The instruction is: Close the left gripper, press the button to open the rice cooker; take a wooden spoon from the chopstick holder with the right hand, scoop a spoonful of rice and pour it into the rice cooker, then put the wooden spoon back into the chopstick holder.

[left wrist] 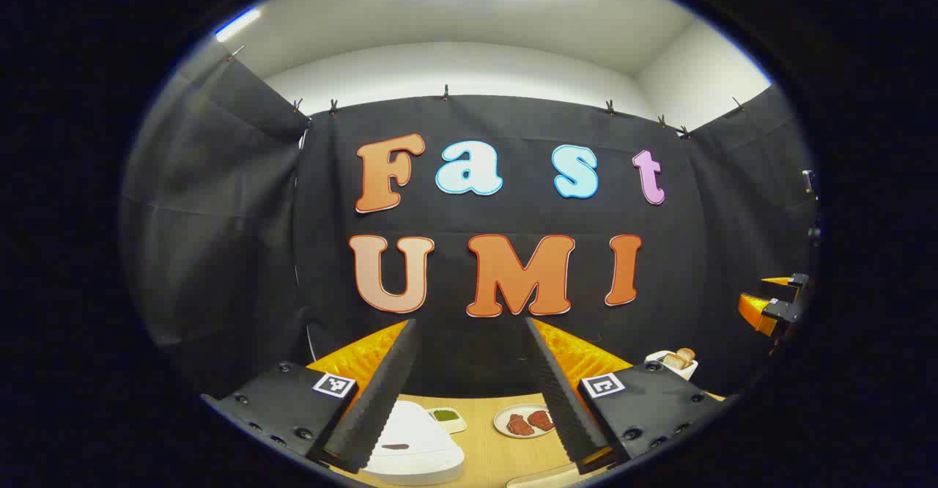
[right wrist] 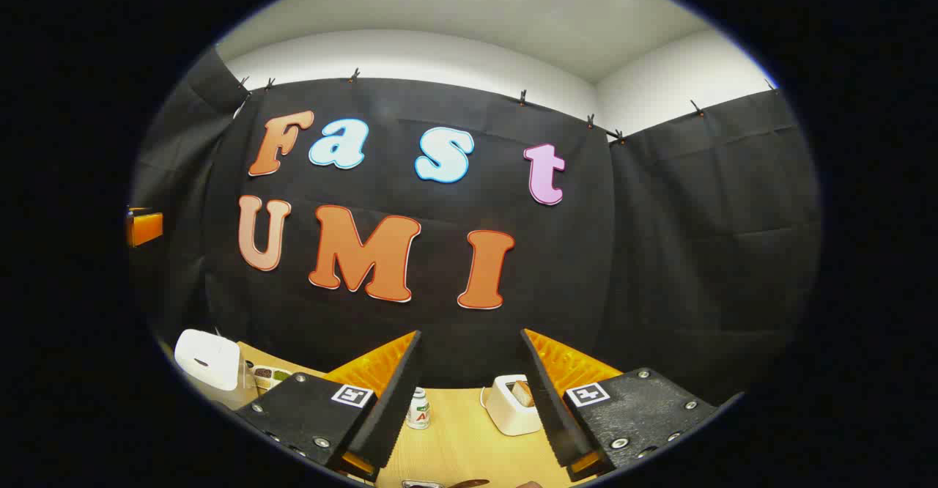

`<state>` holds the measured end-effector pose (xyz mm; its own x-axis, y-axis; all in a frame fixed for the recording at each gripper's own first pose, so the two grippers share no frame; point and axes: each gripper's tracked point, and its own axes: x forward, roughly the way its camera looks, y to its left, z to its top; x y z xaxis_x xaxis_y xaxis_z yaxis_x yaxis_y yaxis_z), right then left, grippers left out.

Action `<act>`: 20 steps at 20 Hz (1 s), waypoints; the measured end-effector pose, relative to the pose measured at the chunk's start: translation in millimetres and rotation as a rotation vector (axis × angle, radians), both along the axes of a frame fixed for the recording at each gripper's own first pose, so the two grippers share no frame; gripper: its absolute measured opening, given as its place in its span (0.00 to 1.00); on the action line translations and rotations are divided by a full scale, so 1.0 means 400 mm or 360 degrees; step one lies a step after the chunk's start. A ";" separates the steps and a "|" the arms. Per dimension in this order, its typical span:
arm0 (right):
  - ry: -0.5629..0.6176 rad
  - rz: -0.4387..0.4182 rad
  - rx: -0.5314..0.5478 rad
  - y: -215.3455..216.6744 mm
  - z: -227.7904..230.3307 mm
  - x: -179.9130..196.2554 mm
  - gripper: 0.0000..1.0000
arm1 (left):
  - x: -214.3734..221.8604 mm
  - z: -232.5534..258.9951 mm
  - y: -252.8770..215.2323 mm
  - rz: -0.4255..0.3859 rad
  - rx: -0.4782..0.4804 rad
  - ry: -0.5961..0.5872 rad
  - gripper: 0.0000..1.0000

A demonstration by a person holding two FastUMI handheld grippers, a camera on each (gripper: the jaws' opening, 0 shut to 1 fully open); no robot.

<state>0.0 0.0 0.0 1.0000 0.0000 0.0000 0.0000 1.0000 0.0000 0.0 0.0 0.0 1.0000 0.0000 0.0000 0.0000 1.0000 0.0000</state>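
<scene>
In the left gripper view we see our left gripper (left wrist: 469, 393) held up above the table (left wrist: 491, 455), its two fingers spread wide with nothing between them. Taking the rice cooker (left wrist: 414, 440) as our landmark, it sits low on the table just behind the left finger, white, with its lid down and a dark mark on top. Just right of the cooker and a little farther back lies a small dish (left wrist: 447, 418) with something green in it. Farther right of the cooker is a plate (left wrist: 522, 422) carrying two reddish pieces. Well to the right of the cooker, past the right finger, a white toaster (left wrist: 678, 362) holds bread. Far right of the cooker and higher up, the right gripper (left wrist: 773, 305) shows at the edge; we cannot tell its state from here.

In the right gripper view our right gripper (right wrist: 469, 393) also hangs above the table (right wrist: 462, 444) with its fingers spread and empty. The rice cooker (right wrist: 209, 360) sits far to the left, lid shut. Just right of the cooker is a tray (right wrist: 267, 376) with small dishes. Farther right of the cooker, between the fingers, stands a small bottle (right wrist: 418, 409), and beyond it the toaster (right wrist: 509, 404) with a slice in it. We cannot make out the spoon or its holder.
</scene>
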 end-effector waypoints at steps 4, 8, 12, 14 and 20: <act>-0.0058 0.0079 0.0015 -0.026 0.030 0.025 0.81 | -0.008 0.009 -0.017 0.0083 -0.0019 -0.0007 0.97; -0.0070 0.0112 0.0014 -0.065 0.028 0.032 0.81 | -0.009 0.026 -0.040 0.0118 -0.0011 -0.0020 0.97; -0.0062 0.0144 0.0035 -0.082 0.024 0.029 0.81 | 0.004 0.039 -0.049 0.0128 0.0005 -0.0019 0.97; -0.0064 0.0154 0.0044 -0.087 0.023 0.026 0.81 | 0.008 0.039 -0.050 0.0128 0.0004 -0.0016 0.97; -0.0024 0.0162 0.0045 -0.090 -0.004 0.017 0.91 | 0.012 0.039 0.009 0.0200 0.0037 -0.0004 0.97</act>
<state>6.7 -35.9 -1.4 0.9947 0.1015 0.0165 -0.1019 0.9944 0.0274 4.7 3.7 15.8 0.9921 0.1251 0.0040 -0.1252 0.9919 0.0232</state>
